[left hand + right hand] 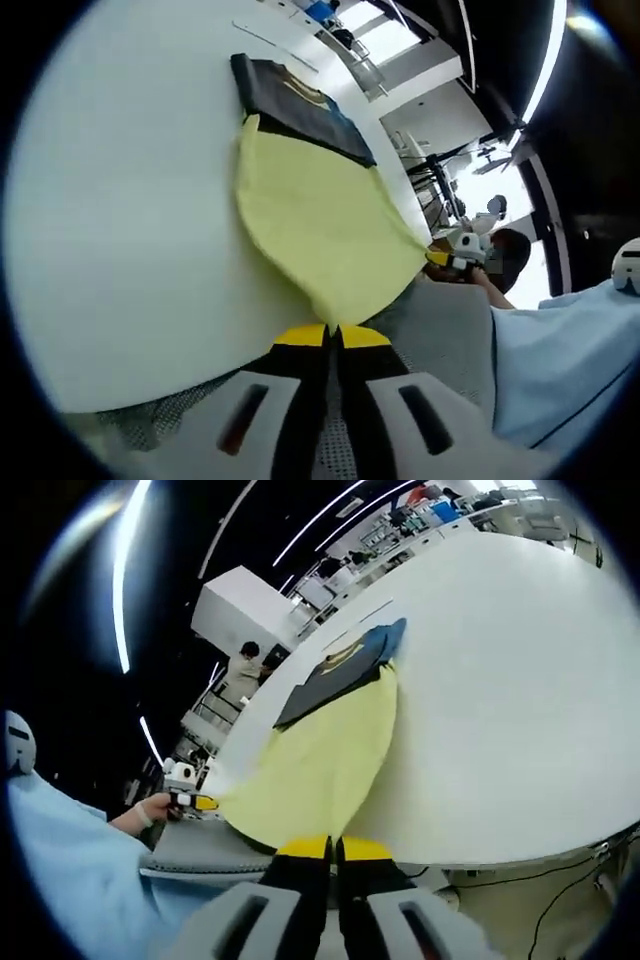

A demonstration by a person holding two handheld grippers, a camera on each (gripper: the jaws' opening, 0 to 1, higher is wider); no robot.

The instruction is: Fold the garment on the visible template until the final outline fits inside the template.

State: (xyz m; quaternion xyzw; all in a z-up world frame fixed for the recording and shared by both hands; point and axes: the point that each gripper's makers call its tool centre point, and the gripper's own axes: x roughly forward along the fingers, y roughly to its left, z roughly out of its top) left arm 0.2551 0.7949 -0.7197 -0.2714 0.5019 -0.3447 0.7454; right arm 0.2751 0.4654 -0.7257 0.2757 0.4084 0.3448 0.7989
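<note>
Yellow garment (320, 215) is a pale, plain fabric, stretched taut between the two grippers and lifted partly off the white table (120, 220); its far end still lies on the table against a dark folded garment (300, 105) with a blue edge and a yellowish neckline mark. In the left gripper view, the left gripper (333, 335) has its yellow-tipped jaws closed together on the near corner of the yellow cloth, at the table edge. The other gripper shows at the right of that view, pinching the opposite corner. In the right gripper view, the right gripper (333, 848) likewise has its jaws pressed together on the cloth's near edge. The cloth surface is smooth, with a curved hanging edge between the grips. A light blue sleeve (70, 860) shows beside it.
</note>
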